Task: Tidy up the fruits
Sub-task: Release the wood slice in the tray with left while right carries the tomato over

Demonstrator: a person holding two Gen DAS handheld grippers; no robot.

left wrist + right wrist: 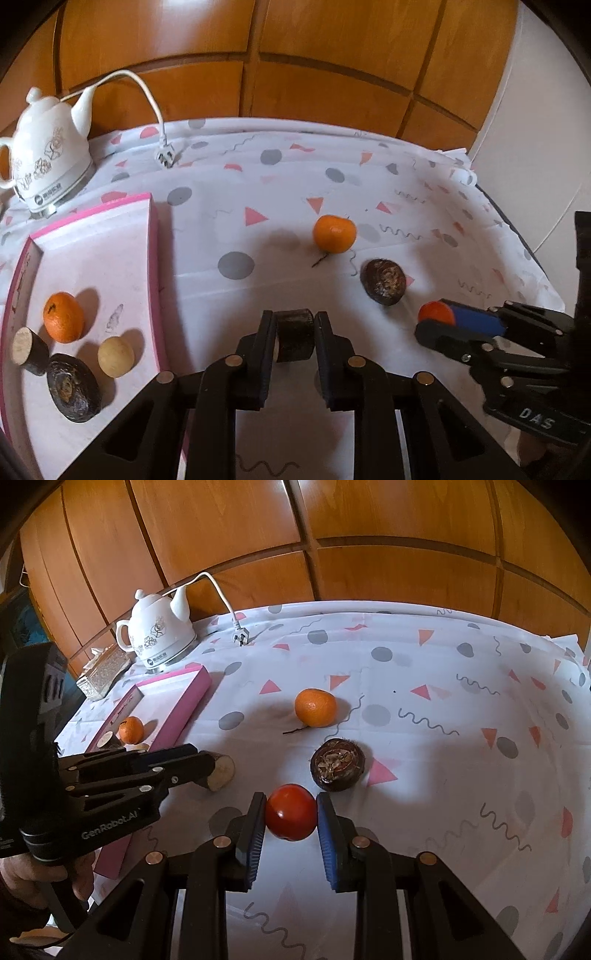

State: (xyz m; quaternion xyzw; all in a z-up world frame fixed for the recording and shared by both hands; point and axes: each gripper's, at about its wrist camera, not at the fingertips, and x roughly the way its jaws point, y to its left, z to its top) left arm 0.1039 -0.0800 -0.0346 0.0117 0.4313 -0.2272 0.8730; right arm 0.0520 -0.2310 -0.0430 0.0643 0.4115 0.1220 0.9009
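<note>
Where wooden panels (pixel 295 55) back the patterned bench (pixel 406 192), kettle (pixel 48 155) behind pink tray (pixel 155 258), left gripper (pixel 294 334) clamped on dark stub (pixel 295 332), right gripper (pixel 291 814) clamped on red fruit (pixel 291 811).

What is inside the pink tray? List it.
In the tray: an orange, a pale round fruit, a dark water chestnut and a dark cut stick piece. Its near end is hidden behind the left claw.
</note>
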